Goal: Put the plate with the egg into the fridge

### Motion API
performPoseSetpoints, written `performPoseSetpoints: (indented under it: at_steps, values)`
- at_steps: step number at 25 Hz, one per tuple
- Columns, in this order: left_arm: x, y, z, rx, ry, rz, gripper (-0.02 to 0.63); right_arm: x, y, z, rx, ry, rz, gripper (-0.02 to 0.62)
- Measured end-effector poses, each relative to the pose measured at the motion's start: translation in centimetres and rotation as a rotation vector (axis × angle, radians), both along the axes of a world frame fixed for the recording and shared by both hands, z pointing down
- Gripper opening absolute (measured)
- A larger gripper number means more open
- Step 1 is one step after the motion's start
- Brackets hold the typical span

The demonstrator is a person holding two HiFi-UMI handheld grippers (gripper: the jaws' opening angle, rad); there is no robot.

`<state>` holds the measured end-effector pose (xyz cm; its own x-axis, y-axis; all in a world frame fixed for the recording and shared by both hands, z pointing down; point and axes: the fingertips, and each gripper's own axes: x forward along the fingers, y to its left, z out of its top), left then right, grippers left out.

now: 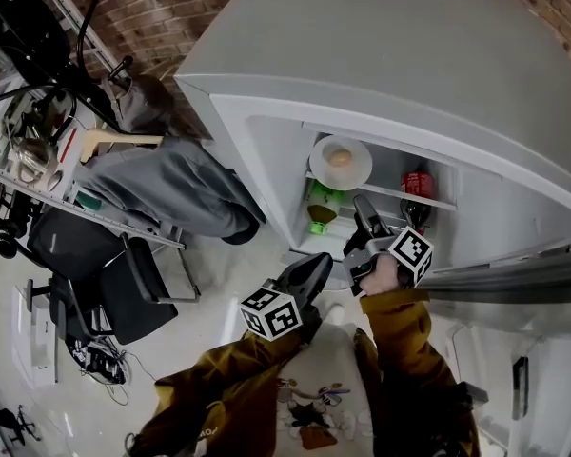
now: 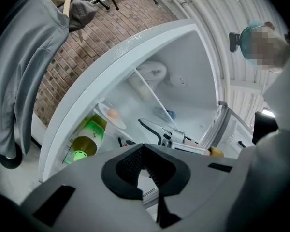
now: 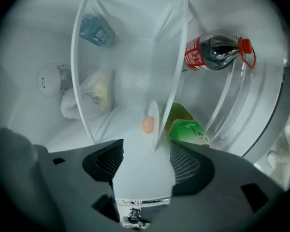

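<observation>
An open white fridge (image 1: 266,131) stood against a brick wall (image 1: 162,12), seen from above. One white plate (image 1: 354,171) sat flat on the glass shelf (image 1: 428,201) in the fridge's upper part, and one pale brown egg (image 1: 340,157) lay on it near its middle. Below that shelf lay one green bottle (image 1: 321,198). To the right of the plate, one dark cola bottle (image 1: 418,188) with a red cap was in the fridge.

Two hand-held grippers were in view, each with one cube of square markers. The right gripper (image 1: 362,206) pointed into the fridge just below the plate. In the right gripper view its two jaws stood wide apart with nothing pressed between the pads (image 3: 183,163). The plate (image 3: 153,122) showed edge-on just beyond them, clear of both pads, with the egg (image 3: 148,124) on it and the green bottle (image 3: 187,129) beside it.

The left gripper (image 1: 322,260) hung outside the fridge, nearer the person's body and low at the fridge opening. In the left gripper view its two jaws were clenched together with nothing between them. That view also showed the plate (image 2: 117,120) with its egg (image 2: 113,113) on the shelf, and the right gripper (image 2: 152,127) near it.

One black office chair (image 1: 86,246) stood on the floor to the left.
</observation>
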<state>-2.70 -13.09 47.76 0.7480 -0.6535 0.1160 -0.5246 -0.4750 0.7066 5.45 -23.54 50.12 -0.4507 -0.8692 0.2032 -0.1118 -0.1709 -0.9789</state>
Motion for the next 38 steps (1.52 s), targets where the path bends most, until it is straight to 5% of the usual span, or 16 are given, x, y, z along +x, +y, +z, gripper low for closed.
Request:
performPoseSetpoints:
  at_steps: [17,22,30,38]
  values:
    - [1.3,1.9,0.5,-0.020,-0.010,0.055,0.006,3.0,7.5,-1.8,0.244,0.409,-0.055,0.283]
    - [1.4,2.1,0.7,-0.027,-0.014,0.064,0.006,2.8,9.5,-1.9,0.292,0.450,-0.062,0.173]
    - [1.9,2.6,1.3,-0.044,-0.019,0.081,0.006,4.9,11.9,-2.4,0.365,0.775,-0.007,0.019]
    - [2.0,2.7,1.5,-0.048,-0.012,0.089,0.006,4.2,12.7,-2.1,0.387,0.859,-0.060,0.006]
